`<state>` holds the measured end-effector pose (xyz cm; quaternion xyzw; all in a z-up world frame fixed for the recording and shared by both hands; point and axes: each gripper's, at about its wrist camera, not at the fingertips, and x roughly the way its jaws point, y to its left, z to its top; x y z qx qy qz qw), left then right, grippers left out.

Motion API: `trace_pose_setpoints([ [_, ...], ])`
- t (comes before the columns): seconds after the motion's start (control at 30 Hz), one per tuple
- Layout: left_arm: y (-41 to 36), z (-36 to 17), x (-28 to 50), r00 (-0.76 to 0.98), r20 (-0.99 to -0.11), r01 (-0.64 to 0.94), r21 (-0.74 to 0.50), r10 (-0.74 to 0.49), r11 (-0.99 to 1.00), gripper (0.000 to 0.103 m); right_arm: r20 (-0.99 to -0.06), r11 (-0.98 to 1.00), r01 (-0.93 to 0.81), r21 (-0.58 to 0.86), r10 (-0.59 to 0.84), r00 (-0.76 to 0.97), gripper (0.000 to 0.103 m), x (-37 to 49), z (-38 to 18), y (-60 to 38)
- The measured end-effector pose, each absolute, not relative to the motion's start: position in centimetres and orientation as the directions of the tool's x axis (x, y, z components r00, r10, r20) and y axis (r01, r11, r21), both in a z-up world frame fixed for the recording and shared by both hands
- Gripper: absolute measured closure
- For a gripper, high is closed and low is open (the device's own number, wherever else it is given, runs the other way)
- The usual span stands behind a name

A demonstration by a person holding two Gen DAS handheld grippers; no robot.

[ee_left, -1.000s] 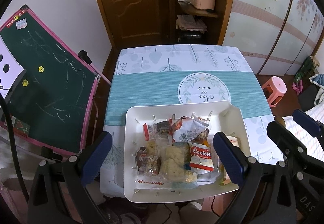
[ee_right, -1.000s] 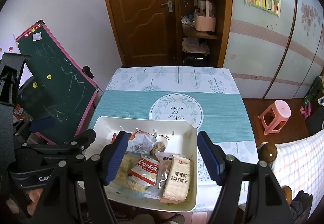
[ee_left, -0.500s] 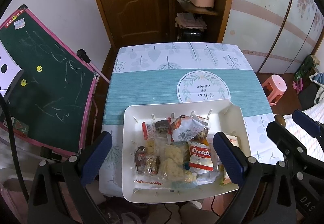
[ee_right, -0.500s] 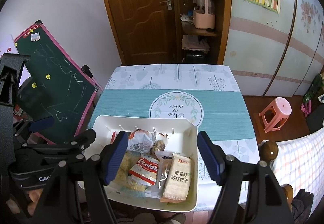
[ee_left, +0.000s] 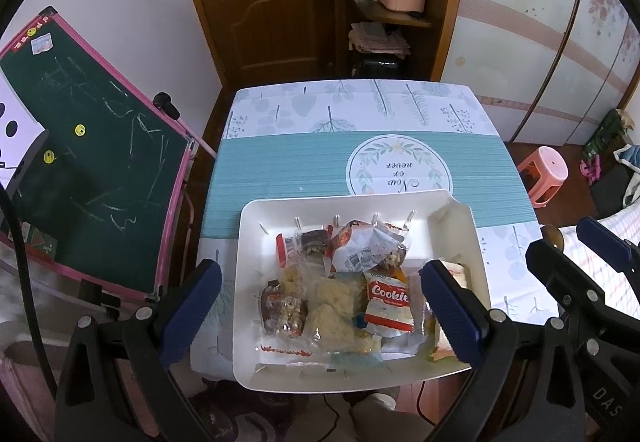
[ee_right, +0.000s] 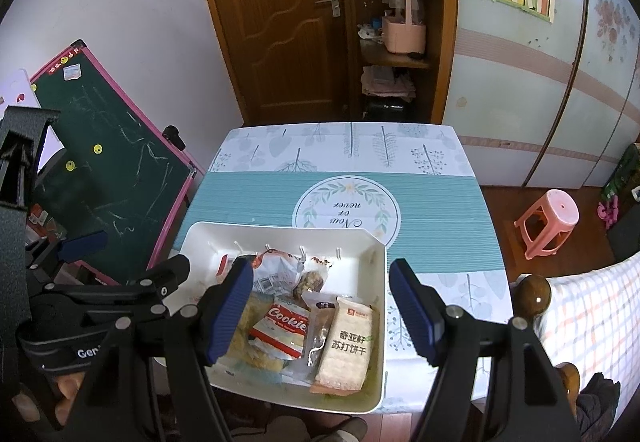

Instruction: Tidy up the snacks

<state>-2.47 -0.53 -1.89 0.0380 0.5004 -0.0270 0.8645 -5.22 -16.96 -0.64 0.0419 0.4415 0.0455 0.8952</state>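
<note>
Left wrist view: the left gripper [ee_left: 320,306] is hovering with fingers [ee_left: 188,306] spread wide and empty above the white rectangular plastic tray [ee_left: 248,242] of packaged snacks [ee_left: 344,282], sitting at the near edge of the teal-and-white leaf-patterned tabletop [ee_left: 280,170].

Right wrist view: the right gripper [ee_right: 320,306] is likewise gaping wide, gripping nothing, over the red-and-white cookie packet [ee_right: 280,330] inside the tray.

Bare tablecloth [ee_left: 280,170] beyond the snack-filled white tray [ee_left: 256,226]; chalkboard [ee_left: 92,146] close along the table's left edge.
</note>
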Motion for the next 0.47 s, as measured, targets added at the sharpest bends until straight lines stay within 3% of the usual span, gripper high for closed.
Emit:
trace_pose_setpoints([
  [0.47,-1.9,-1.7,-3.1,0.494,-0.869,0.071,0.049,0.008,0.996,0.003,-0.786,0.991,-0.051,0.126,0.132,0.604,0.032,-5.8,-0.7,-17.9],
])
